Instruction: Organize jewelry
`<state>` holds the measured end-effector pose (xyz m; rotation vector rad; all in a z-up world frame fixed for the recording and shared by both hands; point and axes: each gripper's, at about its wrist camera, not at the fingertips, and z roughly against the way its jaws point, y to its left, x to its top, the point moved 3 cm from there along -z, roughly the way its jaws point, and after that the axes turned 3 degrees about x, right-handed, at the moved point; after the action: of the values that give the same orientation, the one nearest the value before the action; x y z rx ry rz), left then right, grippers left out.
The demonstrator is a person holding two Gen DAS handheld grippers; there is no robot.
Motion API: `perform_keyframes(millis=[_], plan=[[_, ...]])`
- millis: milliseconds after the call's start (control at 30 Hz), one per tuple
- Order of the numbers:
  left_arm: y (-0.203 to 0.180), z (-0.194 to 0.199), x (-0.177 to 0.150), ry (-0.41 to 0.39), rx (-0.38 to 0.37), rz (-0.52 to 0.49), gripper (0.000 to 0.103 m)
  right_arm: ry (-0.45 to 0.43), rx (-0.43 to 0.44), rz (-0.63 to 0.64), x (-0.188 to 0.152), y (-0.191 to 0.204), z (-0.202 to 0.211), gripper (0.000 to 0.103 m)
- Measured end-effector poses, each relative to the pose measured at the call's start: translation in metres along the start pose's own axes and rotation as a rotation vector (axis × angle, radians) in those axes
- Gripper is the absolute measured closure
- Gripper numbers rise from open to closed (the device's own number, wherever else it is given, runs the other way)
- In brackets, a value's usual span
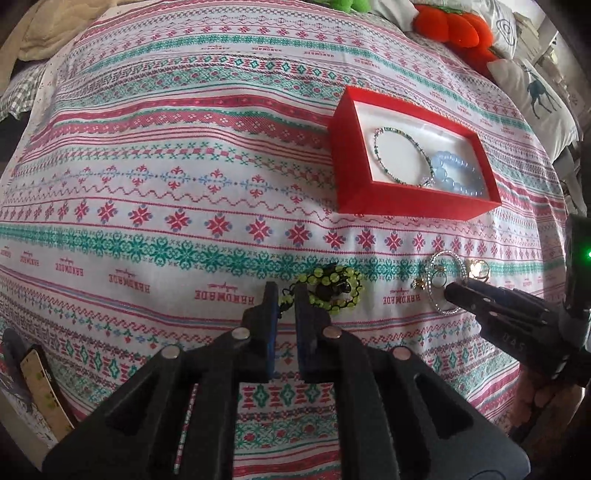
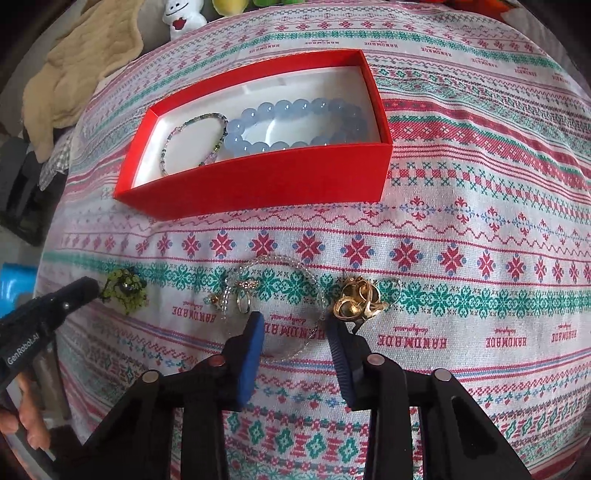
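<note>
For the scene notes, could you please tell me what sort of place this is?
Probably a bedroom: a patterned bedspread covers a soft surface, with a deer pillow and plush toys along its edge.

Red box [image 2: 258, 181], pale blue beads [image 2: 295, 125], patterned cloth [image 2: 461, 221].

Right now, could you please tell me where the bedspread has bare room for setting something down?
Free: the wide stretch of bedspread left of the red box, and the strip between the box and the jewelry row. Crowded: the near row, where the green bracelet, clear bead bracelet and gold rings lie by both tongs.
</note>
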<state>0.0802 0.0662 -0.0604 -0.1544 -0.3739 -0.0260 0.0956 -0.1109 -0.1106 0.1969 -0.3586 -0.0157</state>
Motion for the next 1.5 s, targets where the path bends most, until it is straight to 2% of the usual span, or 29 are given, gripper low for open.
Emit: perform_keyframes(millis=[100, 133, 200, 267, 367, 533, 600, 633, 667, 767, 867, 1200, 1300, 1367, 1400, 1467, 1500], plan=[[0.0, 0.004, 0.002, -0.005, -0.067, 0.011, 0.083, -0.008, -0.004, 0.014, 0.002, -0.001, 0.0, 0.094], [-0.001, 0.004, 0.003, -0.003, -0.084, 0.011, 0.082, -0.008, 0.005, 0.014, 0.004, -0.002, 0.0, 0.096], [-0.004, 0.005, 0.006, -0.004, -0.092, -0.008, 0.079, -0.012, 0.015, 0.01, 0.007, -0.004, 0.002, 0.097], [-0.01, 0.003, 0.01, -0.003, -0.091, -0.042, 0.071, -0.018, 0.019, 0.019, 0.007, -0.005, 0.007, 0.098], [-0.013, -0.008, 0.018, 0.012, -0.065, -0.088, 0.07, -0.027, 0.025, 0.035, 0.007, 0.0, 0.012, 0.098], [-0.01, -0.025, 0.014, 0.072, -0.061, -0.111, 0.07, -0.021, 0.043, 0.04, 0.004, 0.004, 0.015, 0.098], [-0.011, -0.023, 0.014, 0.068, -0.063, -0.118, 0.078, -0.02, 0.045, 0.04, 0.001, -0.003, 0.02, 0.098], [-0.012, -0.023, 0.013, 0.075, -0.062, -0.124, 0.093, -0.02, 0.046, 0.04, 0.001, -0.004, 0.02, 0.098], [-0.012, -0.025, 0.012, 0.087, -0.057, -0.129, 0.096, -0.021, 0.047, 0.039, 0.002, -0.004, 0.02, 0.098], [-0.015, -0.035, 0.007, 0.118, -0.035, -0.143, 0.097, -0.027, 0.052, 0.036, 0.003, -0.005, 0.024, 0.098], [-0.016, -0.032, 0.006, 0.107, -0.038, -0.134, 0.097, -0.038, 0.061, 0.037, 0.003, -0.006, 0.029, 0.098], [-0.026, 0.024, 0.01, -0.029, -0.165, -0.129, 0.098, -0.116, 0.121, 0.046, 0.009, 0.001, 0.064, 0.098], [-0.025, 0.036, 0.012, -0.054, -0.198, -0.129, 0.098, -0.104, 0.145, 0.049, 0.007, 0.0, 0.066, 0.097], [-0.025, 0.044, 0.014, -0.071, -0.24, -0.126, 0.098, -0.082, 0.137, 0.042, 0.002, -0.002, 0.061, 0.092], [-0.023, 0.049, 0.016, -0.081, -0.265, -0.125, 0.098, -0.067, 0.129, 0.041, 0.0, -0.004, 0.058, 0.087], [-0.024, 0.058, 0.017, -0.1, -0.309, -0.123, 0.098, -0.033, 0.111, 0.042, -0.002, -0.006, 0.048, 0.085], [-0.024, 0.062, 0.016, -0.106, -0.33, -0.12, 0.098, -0.021, 0.103, 0.041, -0.002, -0.007, 0.044, 0.079]])
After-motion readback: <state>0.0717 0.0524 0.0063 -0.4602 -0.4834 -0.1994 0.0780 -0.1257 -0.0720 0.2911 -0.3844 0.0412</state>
